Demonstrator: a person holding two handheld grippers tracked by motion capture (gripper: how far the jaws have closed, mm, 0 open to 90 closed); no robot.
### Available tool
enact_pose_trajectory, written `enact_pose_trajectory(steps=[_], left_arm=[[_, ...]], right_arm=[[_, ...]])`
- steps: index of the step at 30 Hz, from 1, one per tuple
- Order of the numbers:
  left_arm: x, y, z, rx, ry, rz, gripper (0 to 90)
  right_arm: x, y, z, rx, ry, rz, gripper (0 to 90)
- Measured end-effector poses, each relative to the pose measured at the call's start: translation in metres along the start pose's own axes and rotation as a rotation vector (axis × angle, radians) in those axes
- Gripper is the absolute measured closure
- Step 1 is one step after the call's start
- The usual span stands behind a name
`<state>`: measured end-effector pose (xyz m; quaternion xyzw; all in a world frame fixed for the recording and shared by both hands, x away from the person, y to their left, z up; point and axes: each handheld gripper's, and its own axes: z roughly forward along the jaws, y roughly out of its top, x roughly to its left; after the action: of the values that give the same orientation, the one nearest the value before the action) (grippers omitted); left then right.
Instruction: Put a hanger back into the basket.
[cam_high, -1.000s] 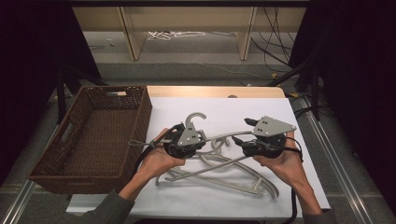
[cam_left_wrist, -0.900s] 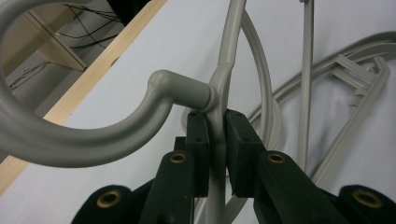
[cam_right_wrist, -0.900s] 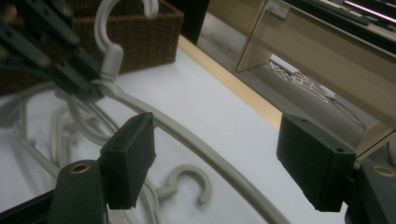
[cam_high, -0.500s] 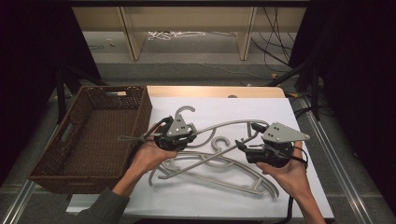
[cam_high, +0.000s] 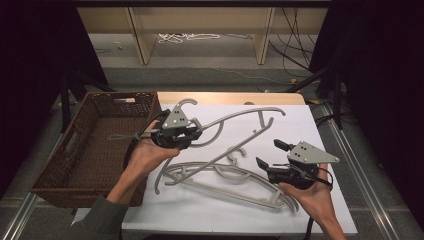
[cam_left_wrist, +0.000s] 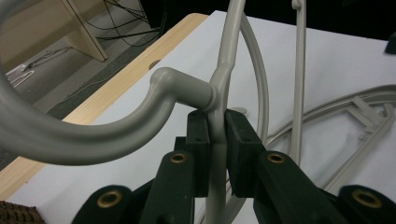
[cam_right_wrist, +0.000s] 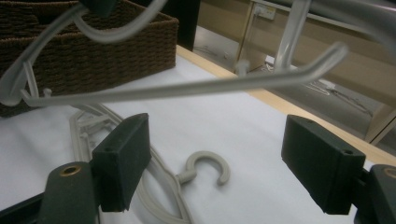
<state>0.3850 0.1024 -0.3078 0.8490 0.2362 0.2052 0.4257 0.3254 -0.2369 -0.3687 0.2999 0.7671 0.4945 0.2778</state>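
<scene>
My left gripper (cam_high: 192, 134) is shut on a grey plastic hanger (cam_high: 235, 119) and holds it above the white sheet (cam_high: 300, 125), beside the basket. In the left gripper view the jaws of my left gripper (cam_left_wrist: 215, 133) pinch the hanger (cam_left_wrist: 187, 91) on its bar just below the hook's neck. Two or three more grey hangers (cam_high: 225, 175) lie tangled on the sheet. My right gripper (cam_high: 272, 154) is open at the near right, beside this pile, nothing between its jaws. In the right gripper view my right gripper (cam_right_wrist: 222, 144) stands wide open; the lifted hanger (cam_right_wrist: 187, 88) crosses above a lying hanger's hook (cam_right_wrist: 208, 169).
A brown wicker basket (cam_high: 120, 96) stands at the left edge of the sheet, and I see its wall (cam_right_wrist: 93, 37) in the right gripper view. A wooden table edge (cam_high: 230, 97) runs along the back. Metal rails flank the table on both sides.
My left gripper has carried the hanger up and to the left, toward the basket, turning it. My right gripper has drawn back toward the near right and stands apart from that hanger.
</scene>
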Motion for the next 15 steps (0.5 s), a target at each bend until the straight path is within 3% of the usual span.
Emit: enact_pose_trajectory(steps=[9,15], left_arm=[[0.006,0.019,-0.022,0.008,-0.038,0.015,81.0],[0.016,0.031,-0.041,0.003,-0.029,0.02,81.0]], right_arm=[[0.001,-0.014,0.005,0.018,0.0,0.009,23.6],[0.002,-0.018,0.005,0.03,0.006,0.016,23.2]])
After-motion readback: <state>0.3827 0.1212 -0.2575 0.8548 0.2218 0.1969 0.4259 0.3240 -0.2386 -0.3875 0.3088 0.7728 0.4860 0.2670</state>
